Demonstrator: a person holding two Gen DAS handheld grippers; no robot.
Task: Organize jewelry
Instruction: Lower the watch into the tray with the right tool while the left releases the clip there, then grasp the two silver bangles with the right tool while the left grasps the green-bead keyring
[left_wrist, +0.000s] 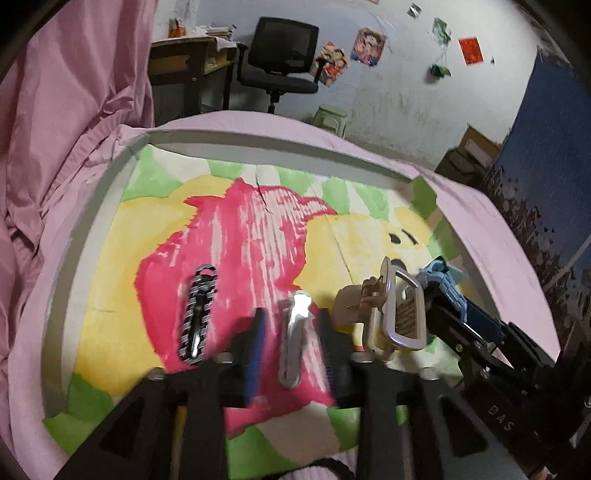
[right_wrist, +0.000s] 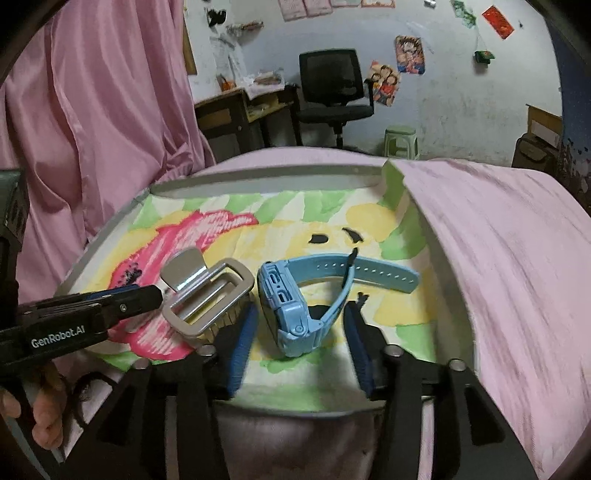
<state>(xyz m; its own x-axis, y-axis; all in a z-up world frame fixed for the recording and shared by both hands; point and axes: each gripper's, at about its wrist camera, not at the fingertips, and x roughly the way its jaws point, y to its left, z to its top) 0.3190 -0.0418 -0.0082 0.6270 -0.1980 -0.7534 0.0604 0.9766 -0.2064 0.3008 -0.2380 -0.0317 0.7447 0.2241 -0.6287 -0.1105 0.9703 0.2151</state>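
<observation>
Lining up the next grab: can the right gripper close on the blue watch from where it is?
Probably yes. The right gripper is open, its blue pads either side of the blue watch lying in the tray. Nothing sits between them; the big hair claw stays left, outside the pads.

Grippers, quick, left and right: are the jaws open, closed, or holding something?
Left gripper: jaws open, either side of the silver hair clip, not closed on it.
Right gripper: jaws open, either side of the blue watch, not gripping.
</observation>
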